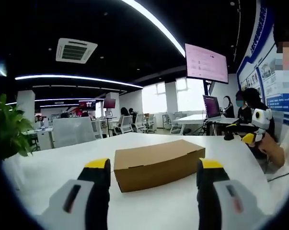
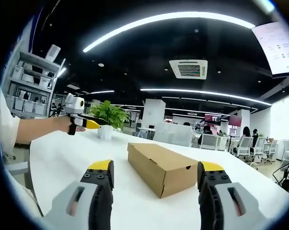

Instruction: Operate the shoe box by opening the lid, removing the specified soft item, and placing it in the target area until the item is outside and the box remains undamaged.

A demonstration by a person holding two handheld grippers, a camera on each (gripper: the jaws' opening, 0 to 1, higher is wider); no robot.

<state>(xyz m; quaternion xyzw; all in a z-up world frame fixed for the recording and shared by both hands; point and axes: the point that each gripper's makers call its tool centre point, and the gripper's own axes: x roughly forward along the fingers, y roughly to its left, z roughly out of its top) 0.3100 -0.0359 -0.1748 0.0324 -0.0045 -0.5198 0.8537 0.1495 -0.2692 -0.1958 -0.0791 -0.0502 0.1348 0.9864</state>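
Note:
A closed brown cardboard shoe box [image 1: 156, 164] lies on the white table [image 1: 63, 163], its lid down. My left gripper [image 1: 154, 175] is open just in front of it, its yellow-tipped jaws standing to either side of the box's near long side, not touching. In the right gripper view the shoe box [image 2: 164, 167] shows end-on, and my right gripper [image 2: 156, 177] is open a short way before it. The left gripper [image 2: 79, 120] appears there at the left, held by a hand. The right gripper [image 1: 257, 127] appears at the right in the left gripper view. The soft item is hidden.
A potted green plant [image 2: 107, 117] stands on the table's far side; its leaves [image 1: 10, 127] edge the left gripper view. A person sits at a laptop [image 1: 212, 108] beyond the table. Office chairs and desks fill the background. A shelf unit [image 2: 31, 91] stands at left.

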